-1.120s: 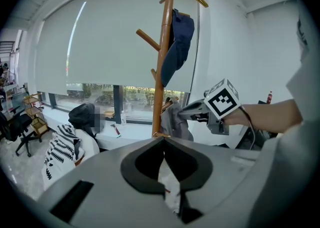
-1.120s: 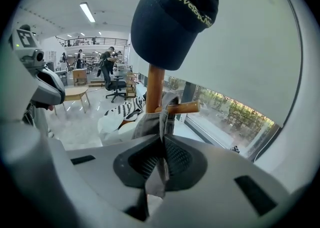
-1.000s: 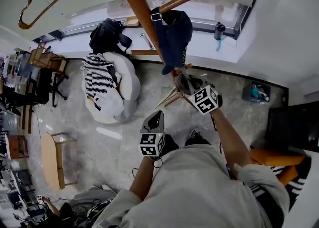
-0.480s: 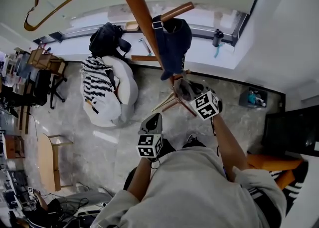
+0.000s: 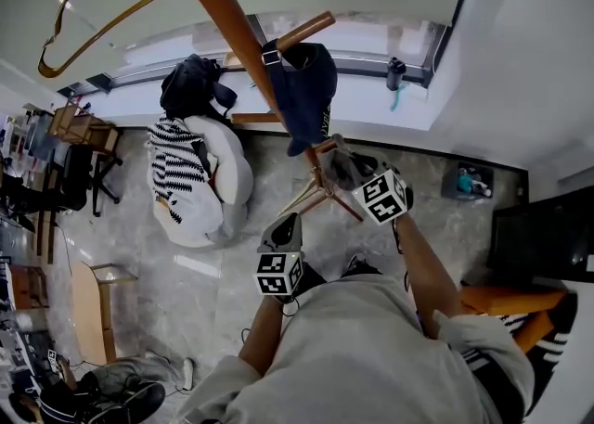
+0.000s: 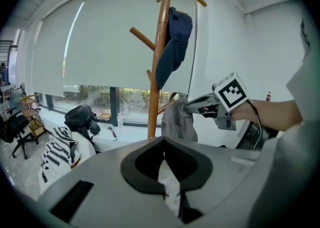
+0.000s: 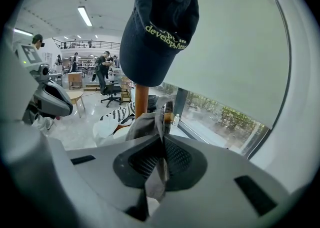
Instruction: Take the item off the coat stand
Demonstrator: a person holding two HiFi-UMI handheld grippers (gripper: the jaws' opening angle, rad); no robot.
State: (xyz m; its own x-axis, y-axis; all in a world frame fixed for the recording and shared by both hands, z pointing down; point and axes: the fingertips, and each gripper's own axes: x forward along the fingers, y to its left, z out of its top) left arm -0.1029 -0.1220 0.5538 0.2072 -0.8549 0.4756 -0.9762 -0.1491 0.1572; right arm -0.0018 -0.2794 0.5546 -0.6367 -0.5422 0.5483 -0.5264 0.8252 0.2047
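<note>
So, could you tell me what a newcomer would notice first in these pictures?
Most striking is the wooden coat stand rising mid-frame, with a navy cap hanging from a peg. Just below the cap, the right gripper pinches a grey cloth; the left gripper hangs back, shut.

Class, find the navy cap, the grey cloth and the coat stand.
navy cap [image 7: 160,27]: right gripper view, on its crown.
grey cloth [image 6: 177,119]: left gripper view, on the hanging fold.
coat stand [image 6: 154,107]: left gripper view, on the pole.
</note>
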